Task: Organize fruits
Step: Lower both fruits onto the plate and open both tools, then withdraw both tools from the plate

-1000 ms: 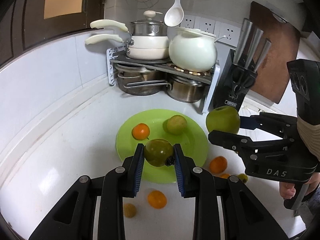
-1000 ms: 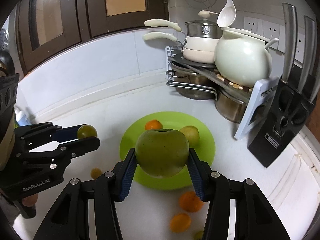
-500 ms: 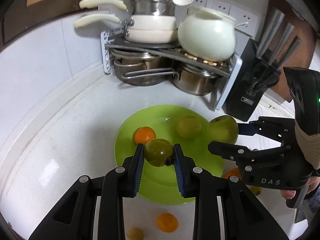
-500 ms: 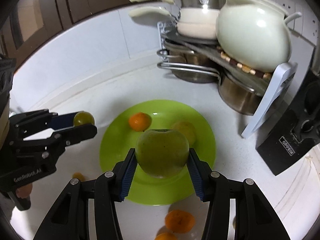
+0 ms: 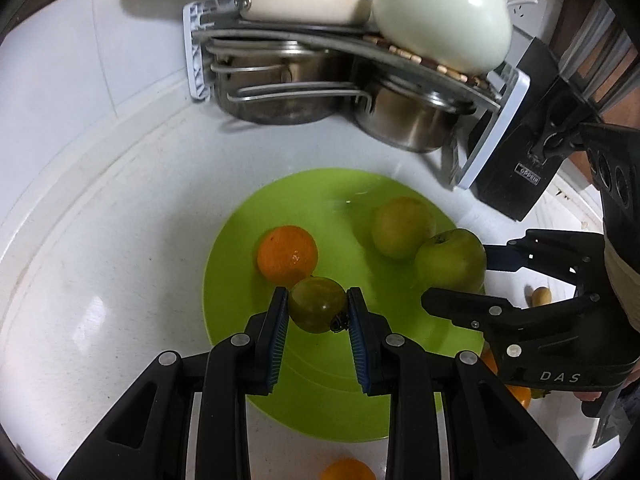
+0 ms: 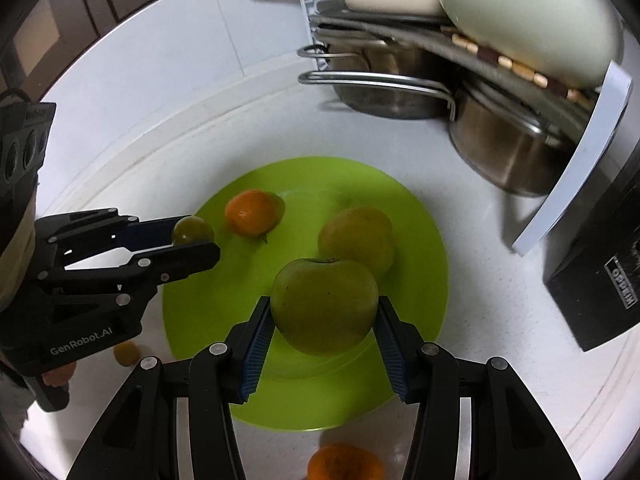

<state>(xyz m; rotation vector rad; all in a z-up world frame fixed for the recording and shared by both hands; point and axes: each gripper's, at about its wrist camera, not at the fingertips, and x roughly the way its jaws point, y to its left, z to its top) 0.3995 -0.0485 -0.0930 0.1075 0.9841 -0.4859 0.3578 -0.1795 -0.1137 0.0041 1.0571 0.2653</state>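
Note:
A bright green plate (image 5: 320,384) (image 6: 424,216) lies on the white counter with an orange tangerine (image 5: 287,255) (image 6: 252,212) and a yellow-green fruit (image 5: 401,227) (image 6: 356,240) on it. My left gripper (image 5: 318,310) is shut on a small dark green fruit (image 5: 317,309) (image 6: 193,230), held just above the plate's near left part. My right gripper (image 6: 324,310) is shut on a large green apple (image 6: 324,306) (image 5: 451,261), held over the plate's near right side beside the yellow-green fruit.
A rack with steel pots (image 5: 280,84) (image 6: 504,140), cream pans and a white teapot (image 5: 444,12) stands behind the plate. A black knife block (image 5: 528,160) is at the right. Loose tangerines (image 5: 346,470) (image 6: 344,462) and a small fruit (image 6: 126,353) lie on the counter near the plate's front edge.
Both grippers have come forward and down toward the plate, each still gripping its fruit. The plate and pot rack now look larger and closer.

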